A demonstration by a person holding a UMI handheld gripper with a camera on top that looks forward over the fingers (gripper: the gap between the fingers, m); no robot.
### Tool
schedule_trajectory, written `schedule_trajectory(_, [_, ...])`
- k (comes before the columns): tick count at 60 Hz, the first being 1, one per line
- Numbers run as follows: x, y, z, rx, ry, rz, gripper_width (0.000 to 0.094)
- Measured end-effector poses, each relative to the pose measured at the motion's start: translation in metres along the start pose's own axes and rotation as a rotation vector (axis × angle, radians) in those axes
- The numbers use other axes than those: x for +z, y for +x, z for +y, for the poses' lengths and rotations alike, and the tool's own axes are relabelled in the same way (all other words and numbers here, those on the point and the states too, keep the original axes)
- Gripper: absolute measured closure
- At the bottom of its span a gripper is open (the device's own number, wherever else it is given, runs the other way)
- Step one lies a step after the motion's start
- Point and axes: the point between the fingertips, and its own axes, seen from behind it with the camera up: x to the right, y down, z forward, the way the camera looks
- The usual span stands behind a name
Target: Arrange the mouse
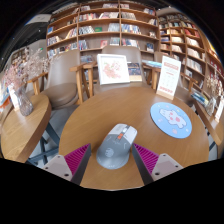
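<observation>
Between open jaws, mouse [115,147], round table [95,115]

A mouse [115,148] sits on the table [95,115] between the claw [113,158] fingers; a round mat [171,120] lies right

round wooden table [95,110], mouse [116,146], blue mat [171,119]
</observation>
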Motion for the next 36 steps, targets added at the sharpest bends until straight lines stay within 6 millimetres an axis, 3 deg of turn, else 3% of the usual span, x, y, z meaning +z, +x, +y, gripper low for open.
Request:
schedule_trajectory(19, [0.036, -0.016, -0.029, -0.027, -0.013, -0.023, 0.0094])
schedule_trajectory(25, [0.04, -0.014, -0.032, -0.029, -0.007, -0.02, 0.0222])
schedule_trajectory(26, [0.04, -0.013, -0.033, -0.03, -0.006, -0.019, 0.0271])
schedule_trajectory(28, [0.041, -0.012, -0.033, -0.041, -0.004, -0.021, 0.0469])
schedule_trajectory(36, [0.032, -0.013, -0.041, -0.052, -0.015, -0.059, 0.0497])
